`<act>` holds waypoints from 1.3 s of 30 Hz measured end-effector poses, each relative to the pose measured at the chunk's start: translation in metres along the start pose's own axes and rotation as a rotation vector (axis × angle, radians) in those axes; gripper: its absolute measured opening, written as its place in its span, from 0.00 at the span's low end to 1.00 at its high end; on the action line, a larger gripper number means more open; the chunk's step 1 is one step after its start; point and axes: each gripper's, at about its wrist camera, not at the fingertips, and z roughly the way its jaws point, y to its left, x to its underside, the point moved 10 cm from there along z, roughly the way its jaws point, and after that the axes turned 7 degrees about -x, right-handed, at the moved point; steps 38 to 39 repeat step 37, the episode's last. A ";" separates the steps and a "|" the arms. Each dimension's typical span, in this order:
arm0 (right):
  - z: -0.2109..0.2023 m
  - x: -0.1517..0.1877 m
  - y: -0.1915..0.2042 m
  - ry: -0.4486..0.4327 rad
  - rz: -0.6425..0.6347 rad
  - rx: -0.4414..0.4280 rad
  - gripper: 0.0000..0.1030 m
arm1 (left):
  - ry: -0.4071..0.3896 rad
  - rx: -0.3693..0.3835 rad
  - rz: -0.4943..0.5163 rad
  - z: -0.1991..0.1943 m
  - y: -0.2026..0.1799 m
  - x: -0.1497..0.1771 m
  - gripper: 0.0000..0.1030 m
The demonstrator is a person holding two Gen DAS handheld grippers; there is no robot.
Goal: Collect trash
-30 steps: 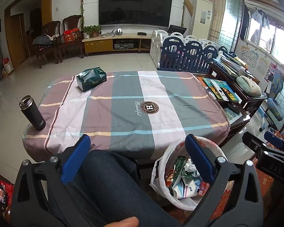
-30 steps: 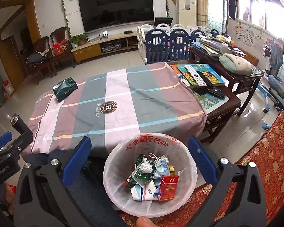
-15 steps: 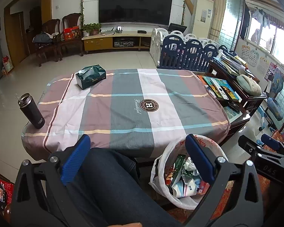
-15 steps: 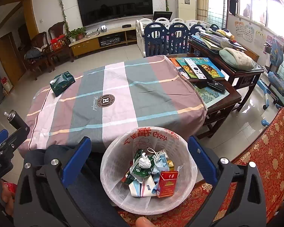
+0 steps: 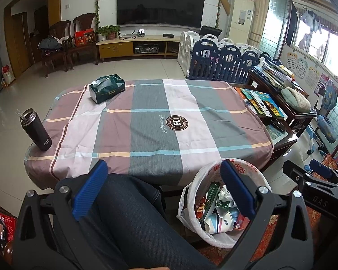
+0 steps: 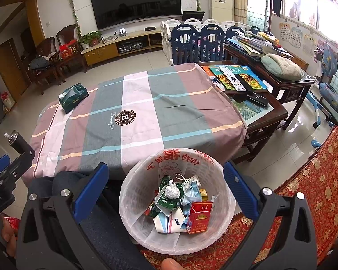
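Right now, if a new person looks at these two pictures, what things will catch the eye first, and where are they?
First comes the white-lined trash bin on the floor at the table's near edge, framed by the open right gripper, with a red cigarette pack among the wrappers. Next, the plaid tablecloth carries only a green tissue box at its far left and a black tumbler at its left edge.

White bag-lined bin upright on floor, red cigarette pack, wrappers, tissue inside

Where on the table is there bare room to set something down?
The checked cloth lies bare between the green tissue box at its far-left corner and the black tumbler at its left edge. The right side, with books and remotes, is crowded.
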 end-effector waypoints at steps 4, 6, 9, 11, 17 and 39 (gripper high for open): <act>0.002 0.002 -0.001 0.000 0.001 0.003 0.97 | 0.004 0.005 -0.002 0.001 0.000 0.001 0.97; 0.002 0.002 -0.001 0.003 0.000 0.004 0.97 | 0.006 0.005 -0.003 0.002 -0.001 0.003 0.97; 0.003 0.004 -0.003 0.007 0.004 0.005 0.96 | 0.007 0.005 -0.003 0.002 -0.001 0.003 0.97; 0.005 0.005 -0.003 0.010 0.006 0.007 0.97 | 0.011 0.007 -0.002 0.003 -0.002 0.005 0.97; 0.006 0.007 -0.003 0.015 0.008 0.014 0.96 | 0.024 0.010 -0.003 0.005 -0.002 0.008 0.97; 0.008 0.005 -0.009 0.008 0.025 0.019 0.96 | 0.016 -0.025 0.023 0.012 -0.003 0.006 0.97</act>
